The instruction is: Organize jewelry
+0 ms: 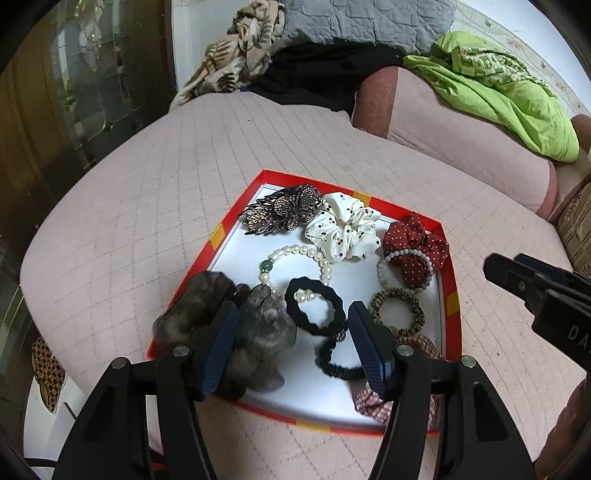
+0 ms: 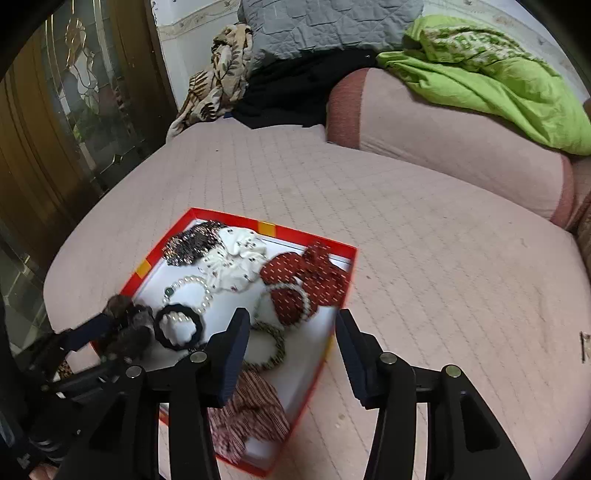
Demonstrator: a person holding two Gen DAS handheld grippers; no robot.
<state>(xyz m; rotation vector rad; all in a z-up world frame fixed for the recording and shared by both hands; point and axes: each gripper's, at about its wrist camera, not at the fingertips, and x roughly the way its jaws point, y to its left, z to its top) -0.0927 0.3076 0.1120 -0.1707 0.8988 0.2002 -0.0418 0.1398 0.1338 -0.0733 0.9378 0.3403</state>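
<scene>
A red-rimmed box [image 1: 451,295] with a white floor lies on the pink quilted bed. It holds a brown sequined clip [image 1: 284,208], a white dotted scrunchie [image 1: 341,229], a red dotted scrunchie [image 1: 417,247], a pearl bracelet [image 1: 295,254], black hair ties [image 1: 314,306], a leopard tie [image 1: 395,310] and a plaid scrunchie [image 1: 373,402]. My left gripper [image 1: 291,328] is open over the box's near side; a grey-brown sheer scrunchie [image 1: 258,332] lies by its left finger. My right gripper [image 2: 291,336] is open above the box's right rim [image 2: 328,347].
The bed [image 2: 424,277] stretches wide to the right of the box. A pink bolster [image 2: 443,147], a green cloth [image 2: 498,85], a grey quilt [image 2: 325,26] and a patterned cloth [image 2: 218,81] lie at the back. A wooden glass door [image 2: 74,110] stands at the left.
</scene>
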